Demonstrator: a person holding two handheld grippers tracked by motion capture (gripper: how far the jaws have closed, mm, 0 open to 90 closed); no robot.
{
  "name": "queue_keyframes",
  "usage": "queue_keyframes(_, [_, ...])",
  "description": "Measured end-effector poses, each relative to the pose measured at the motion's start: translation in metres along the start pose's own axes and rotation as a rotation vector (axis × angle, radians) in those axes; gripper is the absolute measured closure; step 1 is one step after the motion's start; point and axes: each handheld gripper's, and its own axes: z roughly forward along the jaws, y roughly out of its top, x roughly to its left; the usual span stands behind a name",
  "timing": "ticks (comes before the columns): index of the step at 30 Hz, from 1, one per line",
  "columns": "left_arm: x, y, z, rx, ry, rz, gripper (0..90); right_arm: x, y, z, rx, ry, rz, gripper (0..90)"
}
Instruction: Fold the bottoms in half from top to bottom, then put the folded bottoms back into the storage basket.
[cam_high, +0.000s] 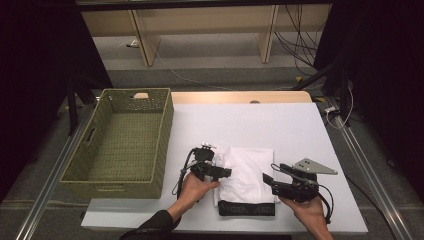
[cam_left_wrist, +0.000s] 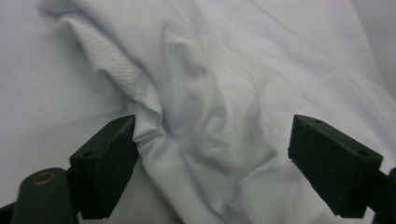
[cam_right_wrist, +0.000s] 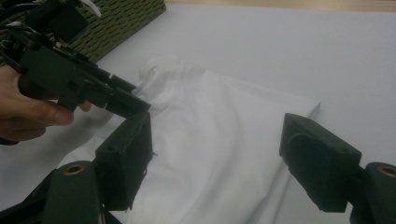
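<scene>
A folded white garment (cam_high: 248, 172) with a black waistband (cam_high: 246, 208) at its near edge lies on the white table (cam_high: 280, 125). My left gripper (cam_high: 226, 173) is at the garment's left edge and is open. In the left gripper view its jaws (cam_left_wrist: 212, 135) stand wide apart over the rumpled white cloth (cam_left_wrist: 219, 84), the left jaw touching a fold. My right gripper (cam_high: 271, 174) is at the garment's right edge, open. In the right gripper view (cam_right_wrist: 215, 135) the garment (cam_right_wrist: 219, 140) lies between its jaws, with the left gripper (cam_right_wrist: 79, 84) beyond.
A green woven basket (cam_high: 167, 135) stands empty on the table's left side; its corner (cam_right_wrist: 126, 18) appears in the right gripper view. Bare white table stretches behind and to the right of the garment. Cables and shelf legs lie on the floor beyond.
</scene>
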Motion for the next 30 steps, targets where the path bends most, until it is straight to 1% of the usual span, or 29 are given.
queue_keyframes(3, [-0.0035, -0.0001, 0.0017, 0.002, -0.007, 0.008, 16.8, 0.0006, 0.0000, 0.0005, 0.000, 0.004, -0.003, 26.8])
queue_keyframes(6, [-0.0037, 0.0003, 0.0018, 0.005, -0.009, 0.015, 17.5, 0.0001, 0.0001, 0.0006, 0.001, 0.004, -0.002, 26.9])
queue_keyframes(10, [-0.0030, -0.0001, 0.0014, -0.004, -0.010, 0.008, 18.5, -0.0001, 0.0003, -0.0004, 0.001, 0.003, -0.001, 27.1])
queue_keyframes(13, [-0.0043, -0.0009, 0.0005, -0.016, 0.031, 0.023, 17.7, -0.0005, 0.0005, -0.0004, 0.002, 0.003, -0.003, 27.3])
queue_keyframes(16, [-0.0025, -0.0011, -0.0013, -0.017, 0.038, 0.019, 16.5, -0.0001, 0.0005, -0.0005, 0.000, 0.005, -0.004, 27.3])
queue_keyframes(18, [-0.0015, -0.0009, -0.0030, -0.022, 0.056, 0.022, 15.8, 0.0002, 0.0006, -0.0002, -0.001, 0.006, -0.005, 27.3])
queue_keyframes(21, [0.0003, 0.0003, -0.0055, -0.030, 0.074, 0.014, 15.4, 0.0006, 0.0006, 0.0003, -0.002, 0.008, -0.005, 27.3])
queue_keyframes(24, [0.0017, 0.0013, -0.0064, -0.034, 0.098, 0.020, 15.2, -0.0002, 0.0006, 0.0007, -0.001, 0.011, -0.006, 27.4])
queue_keyframes(25, [0.0021, 0.0013, -0.0058, -0.027, 0.097, 0.021, 15.3, -0.0003, 0.0006, 0.0006, -0.001, 0.010, -0.007, 27.4])
queue_keyframes(27, [0.0023, 0.0000, -0.0028, -0.008, 0.079, 0.007, 15.3, -0.0005, 0.0007, 0.0008, -0.002, 0.012, -0.006, 27.5])
queue_keyframes(28, [0.0020, -0.0011, -0.0014, -0.003, 0.073, 0.009, 15.3, -0.0005, 0.0007, 0.0009, -0.002, 0.012, -0.007, 27.5])
queue_keyframes(29, [0.0004, -0.0015, -0.0009, -0.007, 0.080, 0.019, 14.4, -0.0003, 0.0008, 0.0010, -0.002, 0.012, -0.008, 27.6])
queue_keyframes(30, [-0.0004, -0.0015, -0.0006, -0.005, 0.074, 0.023, 15.2, -0.0001, 0.0008, 0.0009, -0.001, 0.013, -0.009, 27.6])
